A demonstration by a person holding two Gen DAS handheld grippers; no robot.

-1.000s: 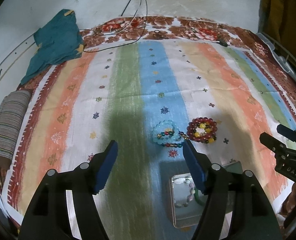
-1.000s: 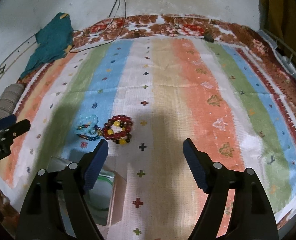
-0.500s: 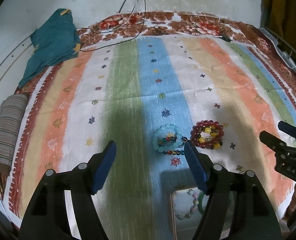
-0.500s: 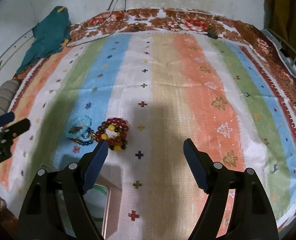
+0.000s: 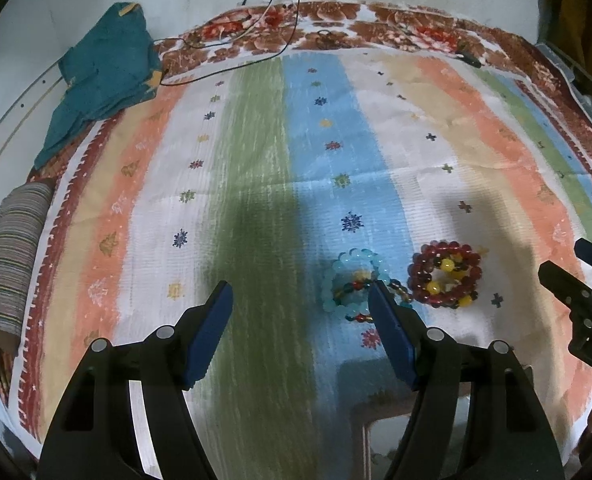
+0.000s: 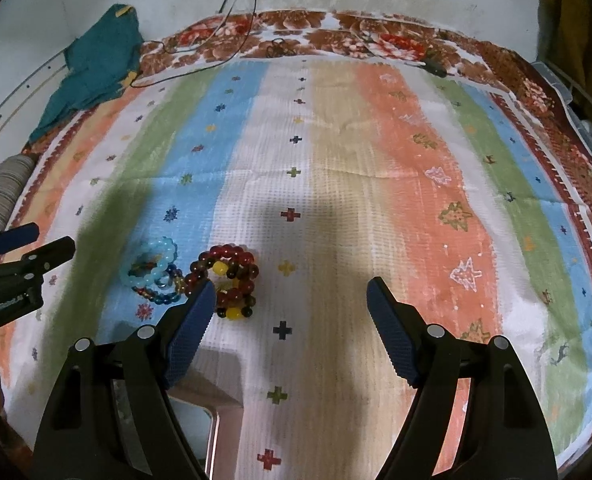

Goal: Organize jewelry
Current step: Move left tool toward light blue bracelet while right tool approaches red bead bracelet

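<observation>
A light blue bead bracelet [image 5: 351, 276] with a dark multicolour strand lies on the striped cloth, touching a coiled red and yellow bead bracelet [image 5: 445, 278]. Both also show in the right wrist view: the blue bracelet [image 6: 150, 266] and the red one [image 6: 228, 276]. A metal box [image 5: 379, 446] sits at the near edge, mostly hidden by fingers; its corner shows in the right wrist view [image 6: 200, 420]. My left gripper [image 5: 299, 320] is open and empty, just left of the blue bracelet. My right gripper [image 6: 292, 316] is open and empty, right of the red bracelet.
A teal cloth [image 5: 100, 76] lies at the far left. A folded striped cloth [image 5: 10, 264] lies at the left edge. Black cables [image 5: 256, 32] run across the far border. A wire rack [image 5: 583, 80] stands at the far right.
Both grippers moved back and up from the jewelry; the bracelets shifted down in view and the metal box slid mostly out of frame. Both stayed open.
</observation>
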